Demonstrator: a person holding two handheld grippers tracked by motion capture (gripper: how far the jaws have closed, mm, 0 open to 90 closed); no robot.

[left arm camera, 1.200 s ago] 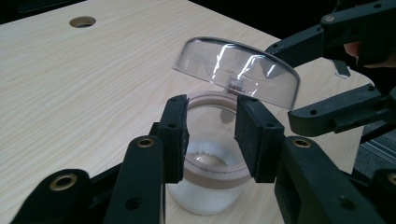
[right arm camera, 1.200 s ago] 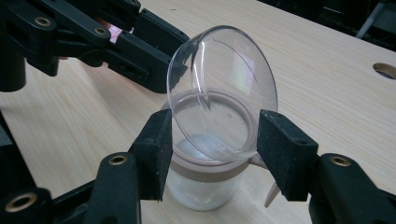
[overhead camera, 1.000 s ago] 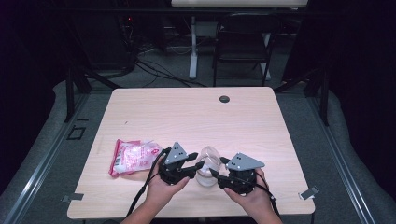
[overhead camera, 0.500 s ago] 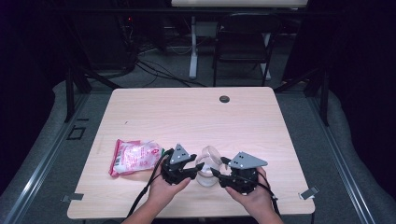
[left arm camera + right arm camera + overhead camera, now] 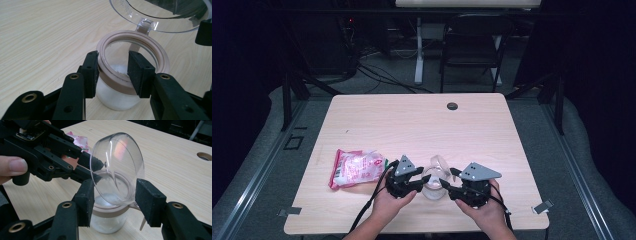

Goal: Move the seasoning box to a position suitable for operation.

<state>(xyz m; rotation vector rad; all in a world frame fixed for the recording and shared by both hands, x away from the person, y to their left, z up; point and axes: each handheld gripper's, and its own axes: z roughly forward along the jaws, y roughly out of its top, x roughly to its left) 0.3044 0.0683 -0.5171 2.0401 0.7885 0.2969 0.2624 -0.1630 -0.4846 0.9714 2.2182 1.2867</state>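
A: What lies at the left of the table (image 5: 362, 120)?
B: A pink-and-white snack packet (image 5: 356, 168), well apart from the work.

A: And the left claw (image 5: 113, 72)?
B: Its jaws, just closing, straddle the beige rim of a small clear jar (image 5: 125, 82) near the front edge; one pad touches.

A: The right claw (image 5: 113, 200)?
B: Spread, closing slightly around the jar's hinged clear lid (image 5: 117, 167), standing open.

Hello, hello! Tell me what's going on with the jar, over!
Left gripper closing astride jar rim. Right gripper around the flipped-up clear lid, closing slightly. Pink packet off to the side, nothing blocking.
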